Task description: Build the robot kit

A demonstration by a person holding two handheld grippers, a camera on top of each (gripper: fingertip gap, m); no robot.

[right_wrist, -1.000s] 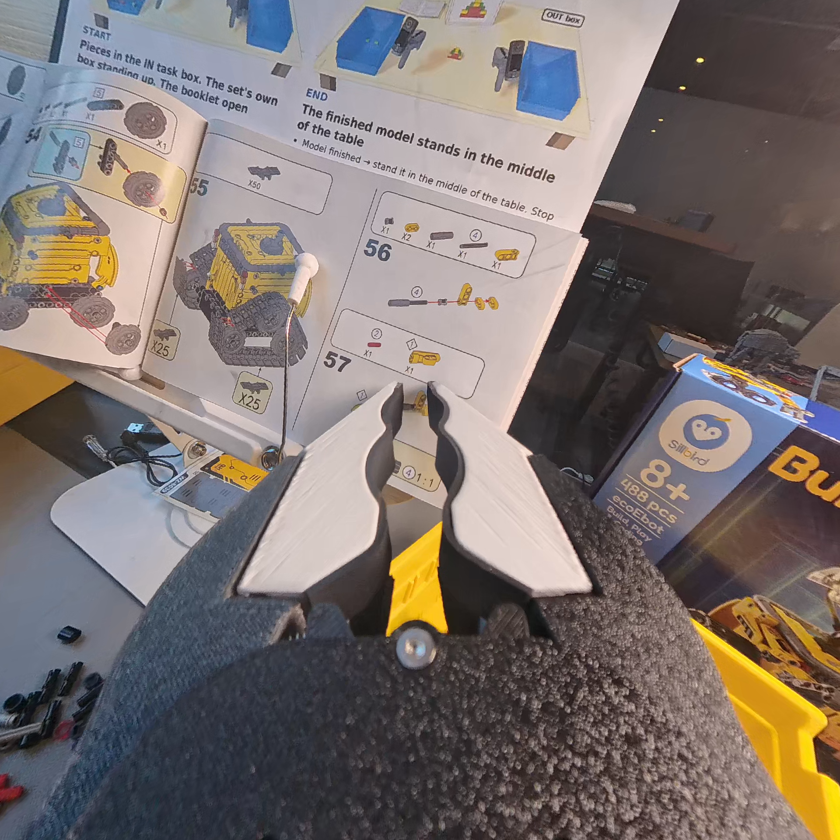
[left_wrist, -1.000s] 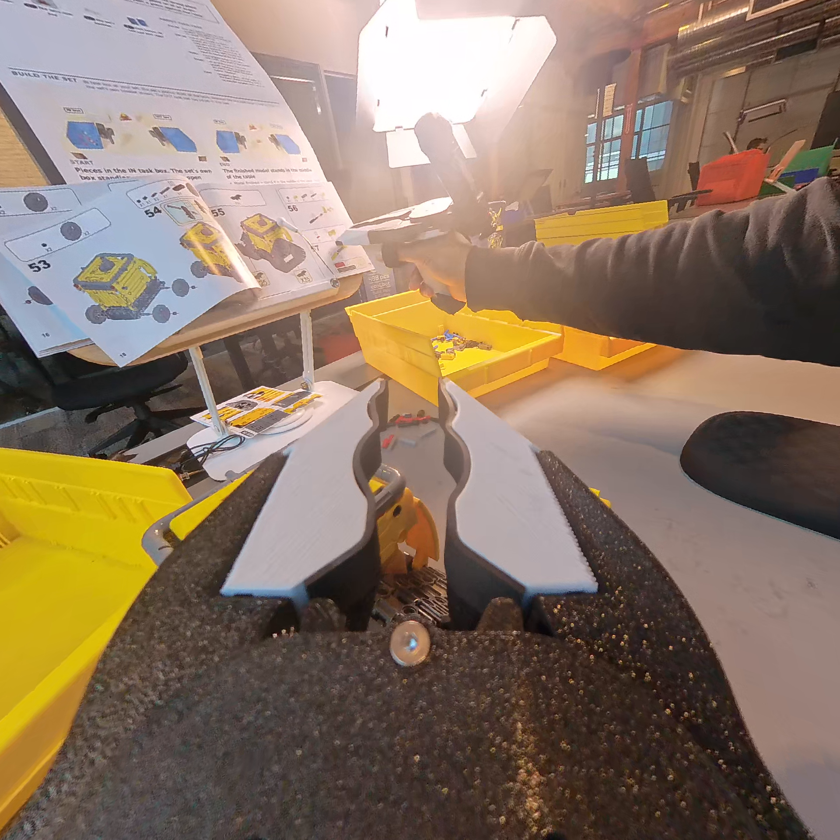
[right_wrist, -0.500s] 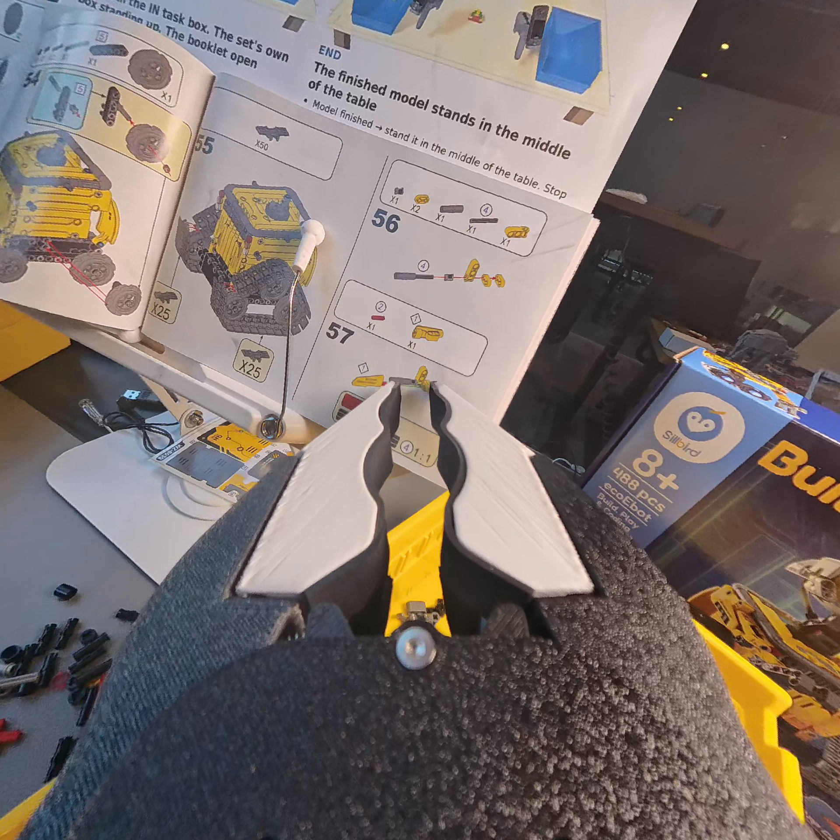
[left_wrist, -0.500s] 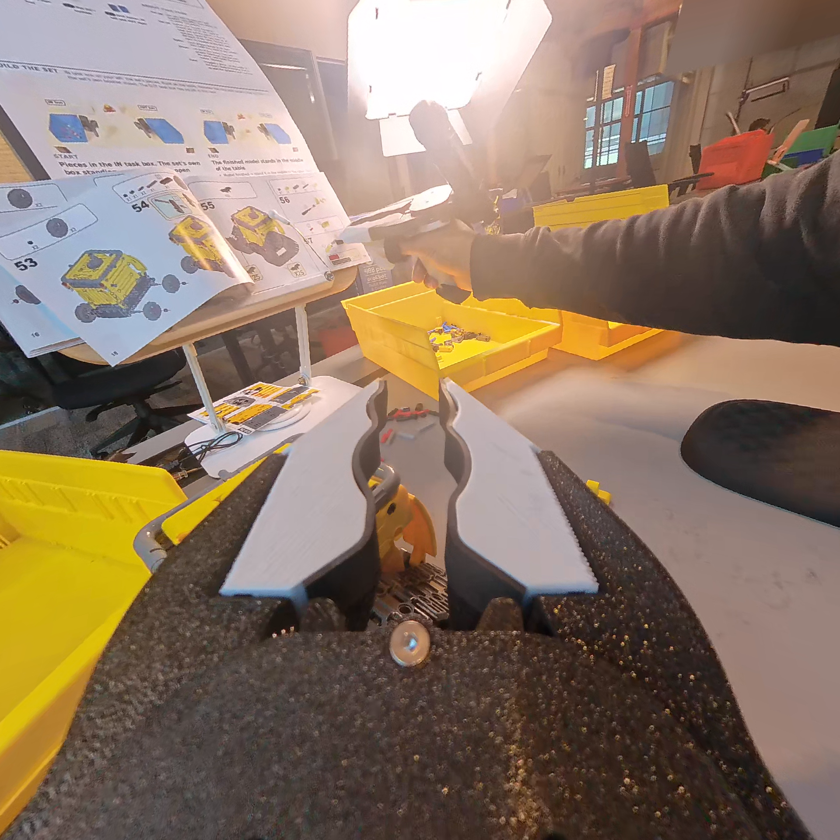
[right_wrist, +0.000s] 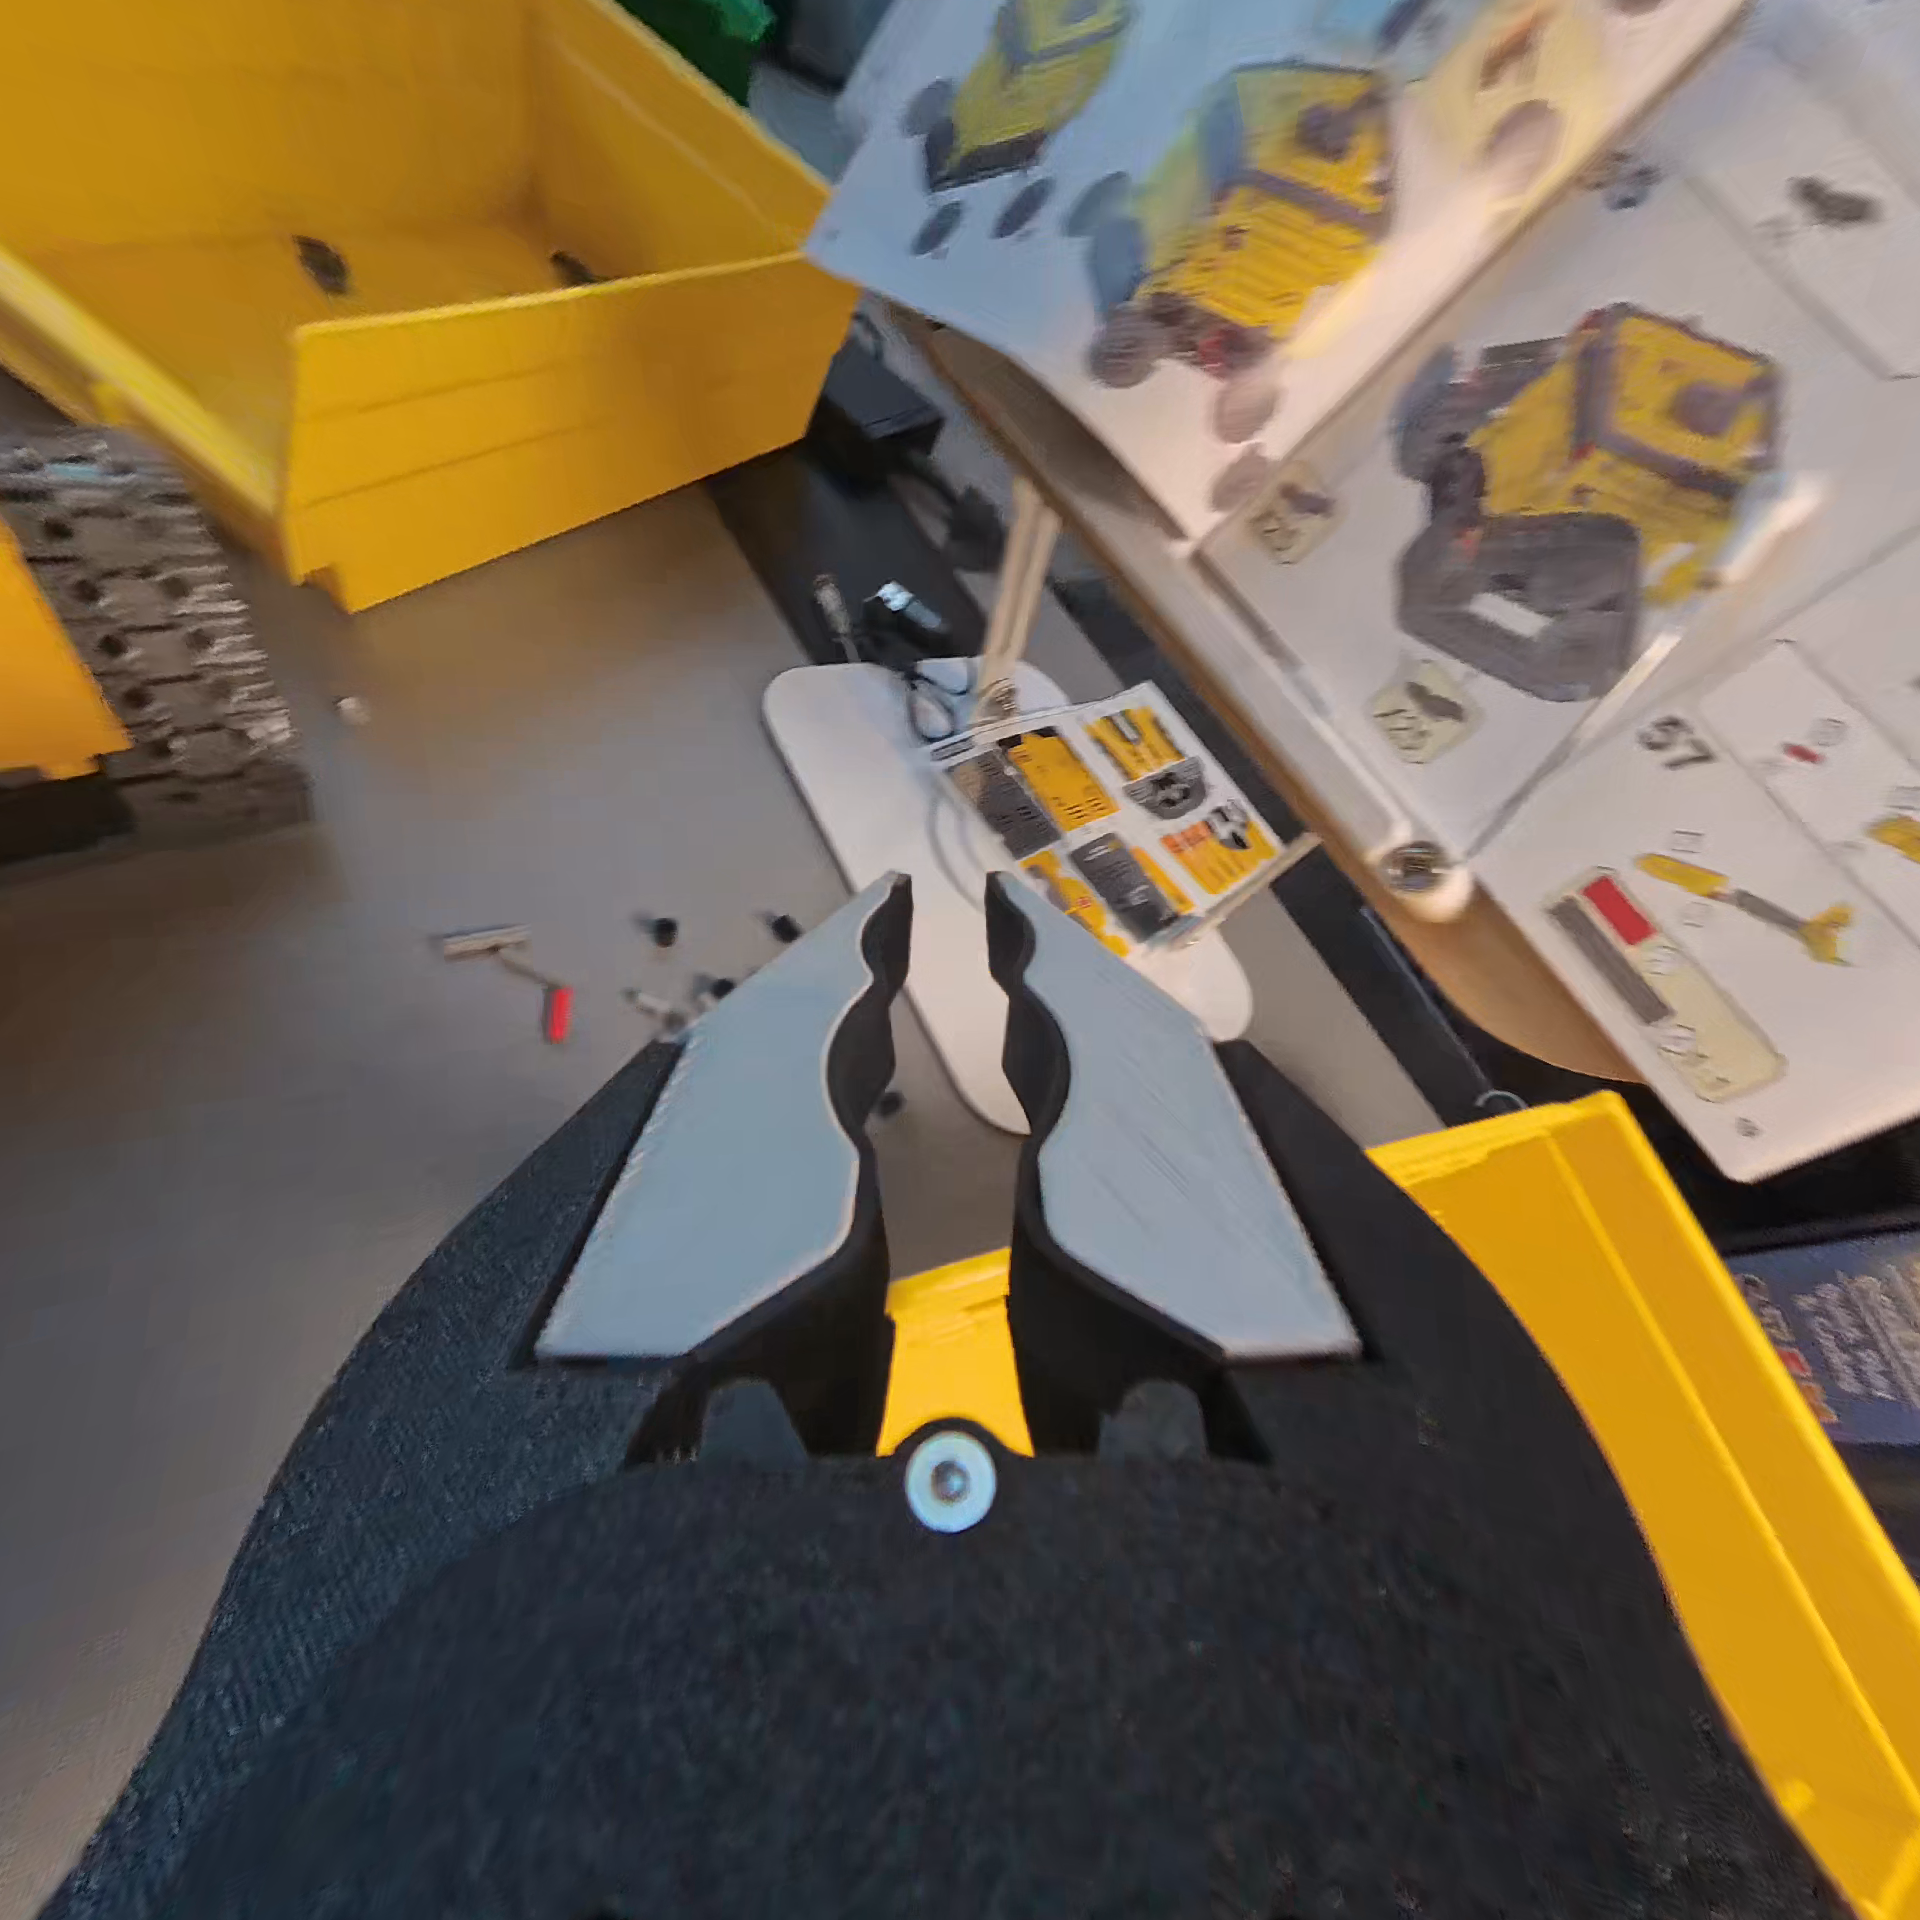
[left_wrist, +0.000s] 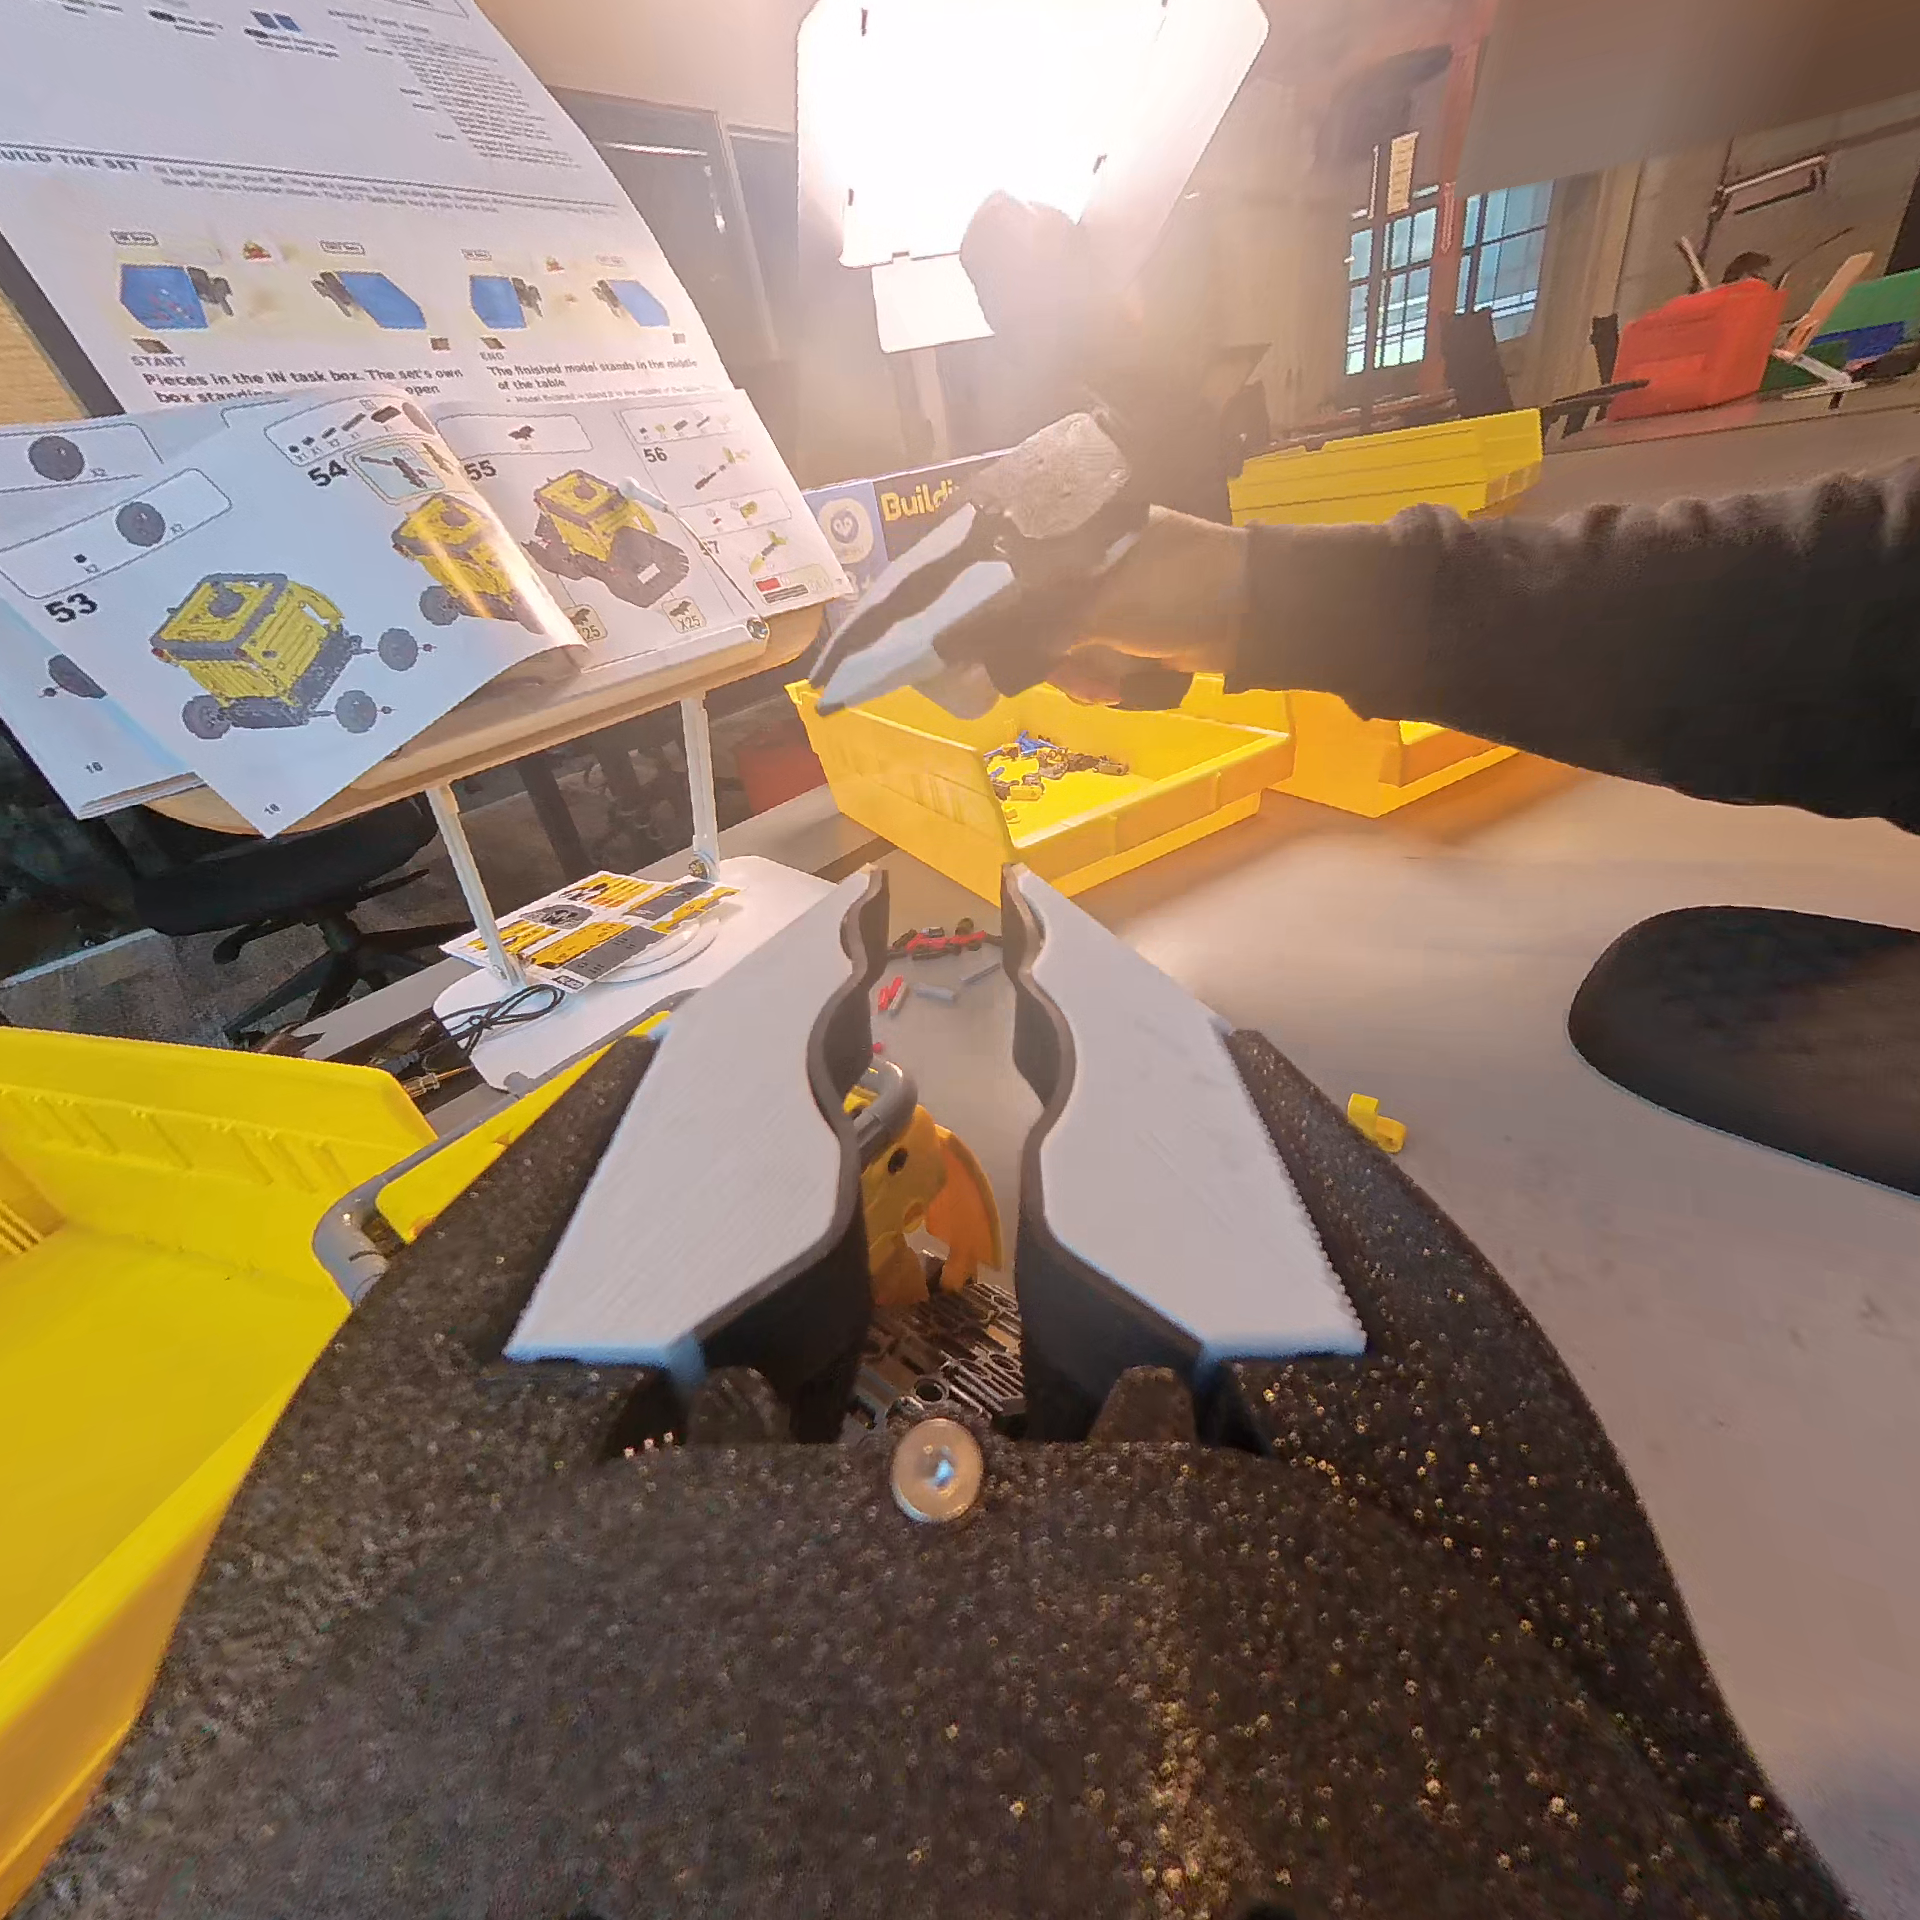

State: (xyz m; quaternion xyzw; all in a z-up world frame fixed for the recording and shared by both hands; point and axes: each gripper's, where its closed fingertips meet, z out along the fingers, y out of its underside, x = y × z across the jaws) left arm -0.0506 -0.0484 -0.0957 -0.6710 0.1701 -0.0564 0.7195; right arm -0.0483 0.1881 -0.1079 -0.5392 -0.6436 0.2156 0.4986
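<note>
Yellow bin [left_wrist: 1132, 800] holds small parts [left_wrist: 1049, 764]; right tool [left_wrist: 831, 691] above.

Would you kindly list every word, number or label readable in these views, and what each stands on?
I leave the wording itself unquoted; these things bear it:
White poster sheet: headings and printed lines, legible.
Open booklet: step numbers beside yellow vehicle drawings, legible.
Blue box: brand lettering, partly hidden.
Sticker sheet: too small to read.
Right wrist view: nearly all print is blurred by motion.
</note>
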